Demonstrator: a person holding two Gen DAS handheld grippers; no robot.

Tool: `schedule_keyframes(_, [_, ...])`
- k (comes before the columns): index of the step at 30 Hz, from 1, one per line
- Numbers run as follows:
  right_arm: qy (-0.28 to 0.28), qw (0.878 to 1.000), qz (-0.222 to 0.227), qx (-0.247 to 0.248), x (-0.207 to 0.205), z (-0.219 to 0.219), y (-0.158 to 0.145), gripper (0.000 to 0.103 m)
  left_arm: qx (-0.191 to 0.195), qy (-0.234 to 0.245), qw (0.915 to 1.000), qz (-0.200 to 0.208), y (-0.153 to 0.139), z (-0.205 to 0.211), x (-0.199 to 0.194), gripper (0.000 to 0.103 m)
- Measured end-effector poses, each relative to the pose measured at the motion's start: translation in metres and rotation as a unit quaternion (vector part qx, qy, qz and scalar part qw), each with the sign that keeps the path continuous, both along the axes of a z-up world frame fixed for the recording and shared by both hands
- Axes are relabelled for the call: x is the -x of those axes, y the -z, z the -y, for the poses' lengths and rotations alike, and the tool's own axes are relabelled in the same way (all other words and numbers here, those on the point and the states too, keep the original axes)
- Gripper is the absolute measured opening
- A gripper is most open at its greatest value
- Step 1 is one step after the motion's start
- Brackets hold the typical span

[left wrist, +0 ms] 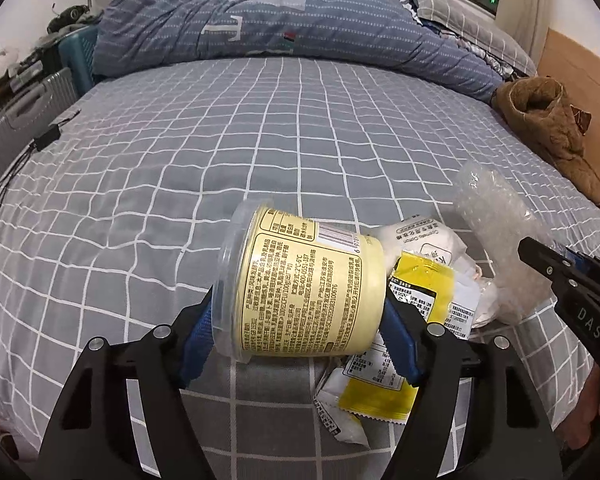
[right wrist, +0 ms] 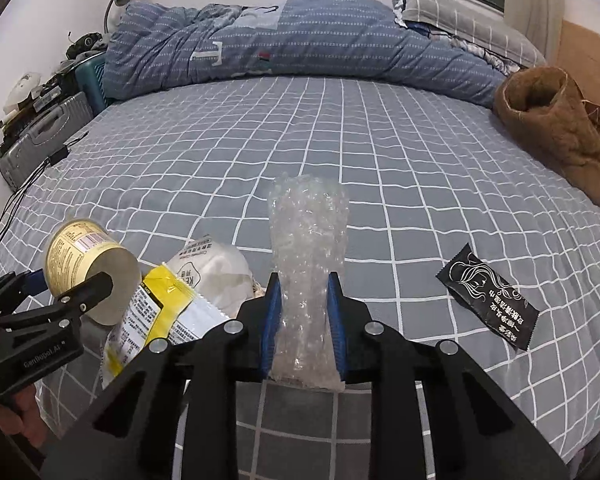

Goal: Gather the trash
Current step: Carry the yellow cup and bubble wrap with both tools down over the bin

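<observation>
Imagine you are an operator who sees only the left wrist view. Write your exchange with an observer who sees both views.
Operator: The left gripper clamps the yellow cup. Is there any trash beyond the bubble wrap?
Observer: Yes, a black sachet lies flat on the bedsheet, apart from the pile.
Operator: Is the bubble wrap held?
Observer: Yes, the right gripper is shut on it, squeezing it narrow between the pads.
</observation>
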State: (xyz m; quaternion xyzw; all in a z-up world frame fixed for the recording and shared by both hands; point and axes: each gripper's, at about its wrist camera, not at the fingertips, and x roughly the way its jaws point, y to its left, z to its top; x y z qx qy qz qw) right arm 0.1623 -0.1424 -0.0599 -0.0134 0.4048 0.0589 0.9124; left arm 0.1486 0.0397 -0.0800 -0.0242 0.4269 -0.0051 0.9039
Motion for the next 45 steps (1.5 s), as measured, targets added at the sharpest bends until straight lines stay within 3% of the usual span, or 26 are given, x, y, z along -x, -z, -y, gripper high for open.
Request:
schedule_keyframes(9, [0.013, 1.000, 0.029, 0.000, 0.019, 0.004, -0.018, 0.022, -0.008, -0.009, 0.9997, 0.020, -0.014, -0.003, 0.017, 0.068])
schedule_keyframes(19, [0.009, 0.999, 0.043, 0.005, 0.045, 0.001, -0.032, 0.022, 0.017, 0.003, 0.9995, 0.028, -0.028, -0.003, 0.044, 0.068])
schedule_keyframes(26, [0.003, 0.999, 0.052, 0.013, 0.065, -0.004, -0.040, 0.022, 0.015, 0.007, 0.9993, 0.034, -0.035, -0.004, 0.059, 0.068])
schedule_keyframes(45, [-0.010, 0.998, 0.054, 0.019, 0.119, -0.010, -0.048, 0.022, 0.046, 0.001, 0.9981, 0.042, -0.040, -0.002, 0.115, 0.068])
